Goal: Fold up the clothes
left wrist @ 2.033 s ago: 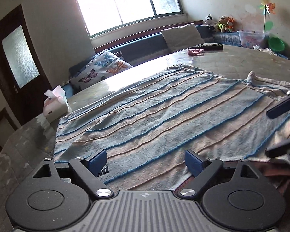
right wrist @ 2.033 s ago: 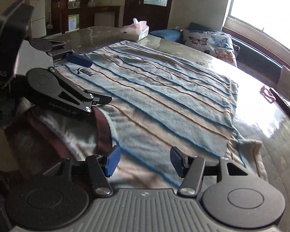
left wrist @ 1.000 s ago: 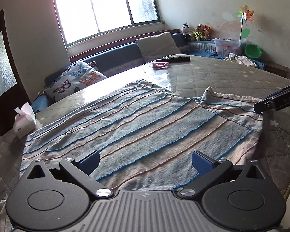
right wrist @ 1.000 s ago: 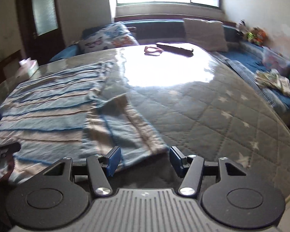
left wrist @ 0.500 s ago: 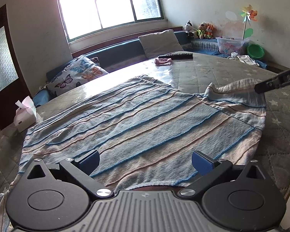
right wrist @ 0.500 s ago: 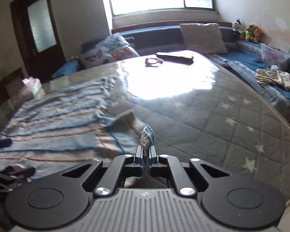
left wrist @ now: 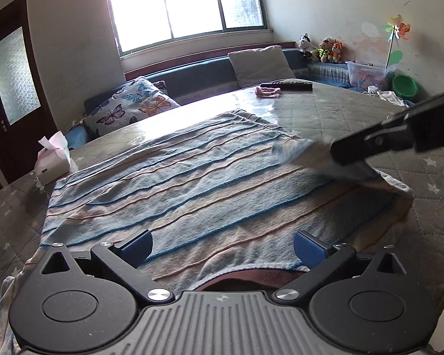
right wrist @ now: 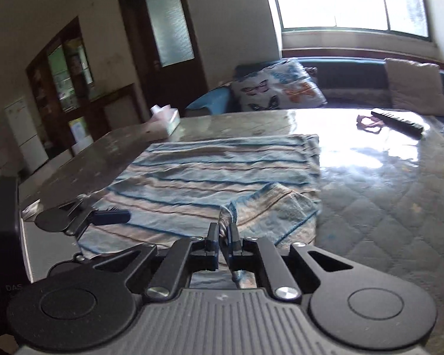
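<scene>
1. The striped garment [left wrist: 192, 183] lies flat on the surface [left wrist: 355, 112], long axis running from 8 to 2 o'clock.
2. The right gripper [right wrist: 223, 238] is clenched on its lifted sleeve [right wrist: 269, 207].
3. The left gripper [left wrist: 222, 245] hovers released at the near hem.

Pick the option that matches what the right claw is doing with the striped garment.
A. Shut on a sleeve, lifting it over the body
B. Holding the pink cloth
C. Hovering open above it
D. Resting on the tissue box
A: the right claw is pinched shut on the sleeve of the striped garment, raised above the spread fabric.
</scene>
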`<state>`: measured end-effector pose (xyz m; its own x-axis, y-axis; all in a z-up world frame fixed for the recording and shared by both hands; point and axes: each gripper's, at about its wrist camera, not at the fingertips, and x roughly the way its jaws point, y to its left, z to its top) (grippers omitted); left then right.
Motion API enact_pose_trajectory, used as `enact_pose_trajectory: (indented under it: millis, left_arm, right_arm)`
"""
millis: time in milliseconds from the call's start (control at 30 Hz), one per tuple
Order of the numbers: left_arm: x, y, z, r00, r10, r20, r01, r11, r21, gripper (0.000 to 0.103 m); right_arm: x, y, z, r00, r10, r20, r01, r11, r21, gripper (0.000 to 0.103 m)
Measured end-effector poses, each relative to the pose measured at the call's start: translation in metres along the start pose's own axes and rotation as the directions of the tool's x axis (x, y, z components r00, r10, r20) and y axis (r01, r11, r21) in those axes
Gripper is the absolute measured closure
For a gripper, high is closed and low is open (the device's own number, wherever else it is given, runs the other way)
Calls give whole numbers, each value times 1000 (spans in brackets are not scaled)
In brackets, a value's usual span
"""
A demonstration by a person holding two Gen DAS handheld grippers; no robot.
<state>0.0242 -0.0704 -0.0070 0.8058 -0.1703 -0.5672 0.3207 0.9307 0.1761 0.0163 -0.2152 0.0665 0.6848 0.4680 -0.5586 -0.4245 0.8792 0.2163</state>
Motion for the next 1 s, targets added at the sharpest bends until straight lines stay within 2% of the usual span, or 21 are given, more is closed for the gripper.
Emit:
enact_pose_trajectory:
  millis: [100,233,433,767,1000]
  left_arm:
    - [-1,1,2,1000,-1,5,1,1000,-2,0]
    - [-1,0,6,1000,-15,10,15,1000,-12,0]
    - [6,-8,15,999,-32,12,32,999,-10,0]
    - [24,-16,13,999,-40,-29,40,999,9,0]
    - [24,-13,11,999,-33,-36,33,999,4,0]
  right_arm:
    - [8,4,-2,999,22,-25,-22,1000,-1,90]
    - [8,-10,0,999,-19,-34,18,1000,-24,90]
    - [35,-38,6,986,-140,-93,134,988,-72,90]
    - [87,-57,16,974,-180,-140,167,981,-101,87]
    - [91,-48,19,974,-178,-136,158,976,-146,83]
